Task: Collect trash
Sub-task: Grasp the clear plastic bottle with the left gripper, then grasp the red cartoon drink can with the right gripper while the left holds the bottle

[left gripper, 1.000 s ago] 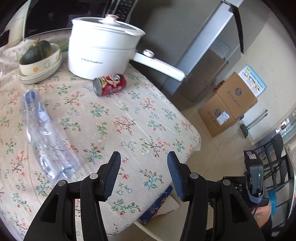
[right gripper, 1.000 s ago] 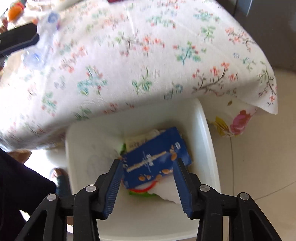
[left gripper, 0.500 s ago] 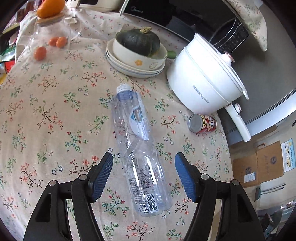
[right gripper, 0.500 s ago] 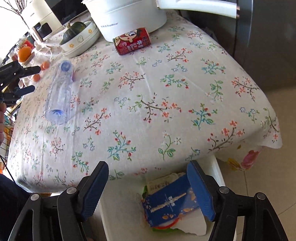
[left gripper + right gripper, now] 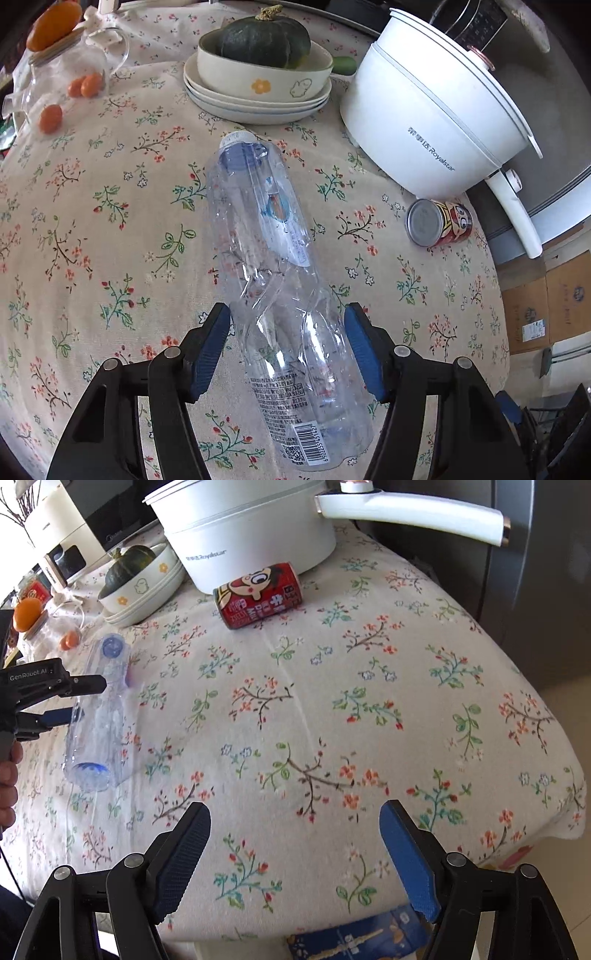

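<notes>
While the left claw [image 5: 288,350] hangs over the lower half of the crumpled clear plastic water bottle [image 5: 273,280], its blue pads flank the bottle's sides without pressing; the jaws are closing on it. Judgement: best to bring the pads in square across the body just above the barcode label, where the wall is still round, and squeeze gently, since a thin crushed bottle will buckle and may slip.

Bottle lies on its side on the floral-clothed worktop [image 5: 110,236], blue-capped neck toward the stacked cream plates and bowl holding a dark green squash [image 5: 264,37], base toward the near edge. Empty, dented mid-body, label partly legible.

Right claw [image 5: 295,849] wide and opening, nothing between the jaws, over the worktop's near edge. Red cartoon-printed drink can [image 5: 258,594] lies on its side beside the white electric pot [image 5: 251,528], toward the far edge; likely the next piece. A blue carton [image 5: 354,941] shows below the edge.
</notes>
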### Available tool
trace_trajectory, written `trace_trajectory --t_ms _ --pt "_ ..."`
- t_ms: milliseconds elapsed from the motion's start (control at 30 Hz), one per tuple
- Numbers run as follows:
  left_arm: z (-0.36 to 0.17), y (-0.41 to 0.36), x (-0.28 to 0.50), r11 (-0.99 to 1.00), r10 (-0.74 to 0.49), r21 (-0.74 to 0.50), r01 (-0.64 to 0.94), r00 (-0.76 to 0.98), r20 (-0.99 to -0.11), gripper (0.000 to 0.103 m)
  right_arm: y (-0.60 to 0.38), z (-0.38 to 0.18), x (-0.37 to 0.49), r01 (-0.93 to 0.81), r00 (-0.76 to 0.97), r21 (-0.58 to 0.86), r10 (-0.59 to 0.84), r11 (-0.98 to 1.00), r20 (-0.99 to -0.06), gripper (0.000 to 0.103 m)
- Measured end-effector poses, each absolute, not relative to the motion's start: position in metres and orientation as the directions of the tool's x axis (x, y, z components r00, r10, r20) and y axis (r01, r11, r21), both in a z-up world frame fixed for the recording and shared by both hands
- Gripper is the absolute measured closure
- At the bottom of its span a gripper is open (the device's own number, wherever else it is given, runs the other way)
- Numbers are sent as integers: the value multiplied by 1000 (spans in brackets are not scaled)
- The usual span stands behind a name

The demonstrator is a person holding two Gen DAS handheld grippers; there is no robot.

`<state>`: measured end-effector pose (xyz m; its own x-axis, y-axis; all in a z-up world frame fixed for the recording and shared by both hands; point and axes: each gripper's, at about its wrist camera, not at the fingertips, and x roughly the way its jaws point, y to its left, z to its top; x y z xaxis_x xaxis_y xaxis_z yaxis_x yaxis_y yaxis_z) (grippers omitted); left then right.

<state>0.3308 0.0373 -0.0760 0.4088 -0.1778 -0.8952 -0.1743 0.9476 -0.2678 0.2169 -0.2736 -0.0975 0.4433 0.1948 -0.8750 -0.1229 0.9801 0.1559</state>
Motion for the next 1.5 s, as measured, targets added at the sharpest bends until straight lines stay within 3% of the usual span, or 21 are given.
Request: trace_trajectory --t_ms 200,333,567,733,1067,1267,1500 --pt "-64 39 327 949 -203 -285 -137 428 -881 38 -257 -94 261 -163 480 113 179 980 -859 17" --pt "-56 37 322 951 -214 -288 -109 437 -873 38 -250 -96 300 -149 483 163 216 975 -849 14" --pt "-61 40 327 947 -229 -301 -112 421 -878 39 -270 -128 350 197 445 530 406 825 -798 14" --pt "-68 38 329 956 -213 -275 -101 402 -890 39 -267 -146 366 351 477 611 427 709 -769 14" --pt "-72 57 331 941 -245 -313 -129 381 -892 40 -260 -160 390 472 576 686 396 553 -715 15" --pt "-73 66 331 930 -267 -340 -142 377 -887 40 -251 -163 399 510 616 687 338 517 -712 20" --pt "-73 74 329 938 -245 -318 -136 387 -889 40 -239 -163 408 536 630 639 242 552 -738 40"
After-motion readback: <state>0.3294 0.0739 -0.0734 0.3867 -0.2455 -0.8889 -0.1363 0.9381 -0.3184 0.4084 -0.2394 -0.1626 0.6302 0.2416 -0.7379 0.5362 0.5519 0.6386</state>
